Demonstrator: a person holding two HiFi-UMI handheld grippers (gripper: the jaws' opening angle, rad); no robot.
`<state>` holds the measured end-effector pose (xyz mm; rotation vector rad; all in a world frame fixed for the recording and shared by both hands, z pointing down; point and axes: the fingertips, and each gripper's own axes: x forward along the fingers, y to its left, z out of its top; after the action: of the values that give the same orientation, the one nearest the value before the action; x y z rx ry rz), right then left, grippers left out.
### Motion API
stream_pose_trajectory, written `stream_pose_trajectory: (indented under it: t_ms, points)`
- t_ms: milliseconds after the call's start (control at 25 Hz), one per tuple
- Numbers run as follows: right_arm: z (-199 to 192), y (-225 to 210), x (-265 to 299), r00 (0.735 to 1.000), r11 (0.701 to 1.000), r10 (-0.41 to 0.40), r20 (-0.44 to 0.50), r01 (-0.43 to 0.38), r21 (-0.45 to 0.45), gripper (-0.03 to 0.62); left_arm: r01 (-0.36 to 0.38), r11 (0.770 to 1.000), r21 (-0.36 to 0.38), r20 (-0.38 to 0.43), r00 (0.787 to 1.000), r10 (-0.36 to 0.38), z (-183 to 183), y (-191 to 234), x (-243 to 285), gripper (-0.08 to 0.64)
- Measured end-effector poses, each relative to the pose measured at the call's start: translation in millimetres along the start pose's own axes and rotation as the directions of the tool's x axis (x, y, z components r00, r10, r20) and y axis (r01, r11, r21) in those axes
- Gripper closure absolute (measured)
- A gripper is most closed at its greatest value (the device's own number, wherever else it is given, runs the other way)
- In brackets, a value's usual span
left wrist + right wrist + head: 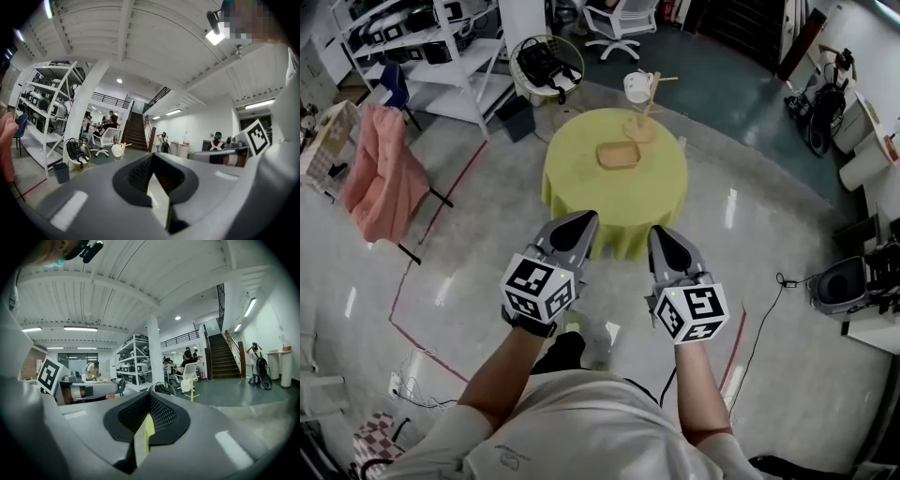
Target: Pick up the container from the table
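Left hand-held gripper (581, 218) and right hand-held gripper (661, 232) — both closed, empty — well short of the shallow wooden container (619, 155) on the round yellow tabletop (577, 178).

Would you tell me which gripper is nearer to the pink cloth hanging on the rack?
Left. The left gripper is to the right of the pink cloth in the head view. The right gripper is beside the left one, farther from the cloth.

Lab-like workshop, metal equipment shelving (441, 47), polished concrete floor (469, 281), staircase (224, 357), office chair (614, 23)
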<state>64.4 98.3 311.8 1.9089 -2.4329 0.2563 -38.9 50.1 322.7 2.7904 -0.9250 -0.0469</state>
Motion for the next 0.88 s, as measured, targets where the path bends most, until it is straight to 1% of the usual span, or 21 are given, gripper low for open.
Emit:
stream_pose_trajectory:
  t_ms: [240, 440, 680, 880]
  points:
    - [4, -10, 61, 0.999, 0.999, -0.049, -0.003, 0.049, 0.014, 0.583, 0.029, 1.0, -0.004, -0.028, 0.999, -0.029, -1, 57, 39, 0.554]
    - [5, -20, 97, 0.996, 0.996, -0.09, -0.005, 0.09, 0.023, 0.583, 0.05, 0.999, -0.007, -0.052, 0.997, -0.051, -5, 92, 66, 0.554]
    - [7, -36, 130, 0.994, 0.994, -0.106, -0.012, 0.106, 0.028, 0.583, 0.044, 0.999, -0.02, -0.082, 0.996, -0.046, -18, 121, 93, 0.554]
    - [6, -54, 167, 0.997, 0.997, -0.079, -0.011, 0.079, 0.023, 0.583, 0.012, 1.0, -0.025, -0.102, 0.995, -0.014, -29, 145, 120, 0.554]
